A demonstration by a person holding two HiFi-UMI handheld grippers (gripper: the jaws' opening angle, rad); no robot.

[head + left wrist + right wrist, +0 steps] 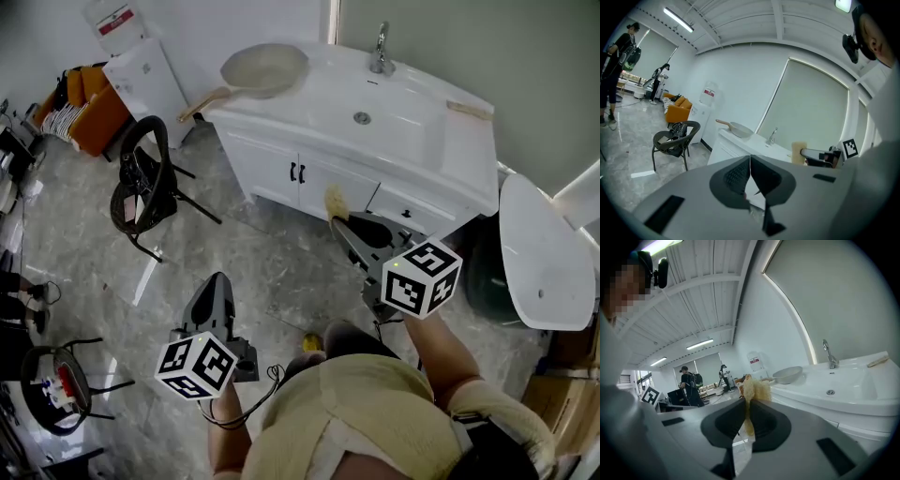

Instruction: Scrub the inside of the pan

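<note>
A beige pan (265,70) with a wooden handle rests on the left end of a white vanity counter (319,108); it also shows in the left gripper view as the pan (739,128) and in the right gripper view as the pan (787,374). My right gripper (338,221) is in front of the cabinet, below the counter, shut on a yellow sponge (335,201). Seen from the right gripper (747,404), the sponge (753,389) sticks up between the jaws. My left gripper (217,281) hangs over the floor farther back, shut with nothing in it (750,160).
The basin has a drain (362,118) and a faucet (380,52); a wooden piece (469,110) lies on the counter's right end. A black chair (142,187), a water dispenser (145,80) and an orange sofa (89,112) stand left. A white round top (542,253) is at right.
</note>
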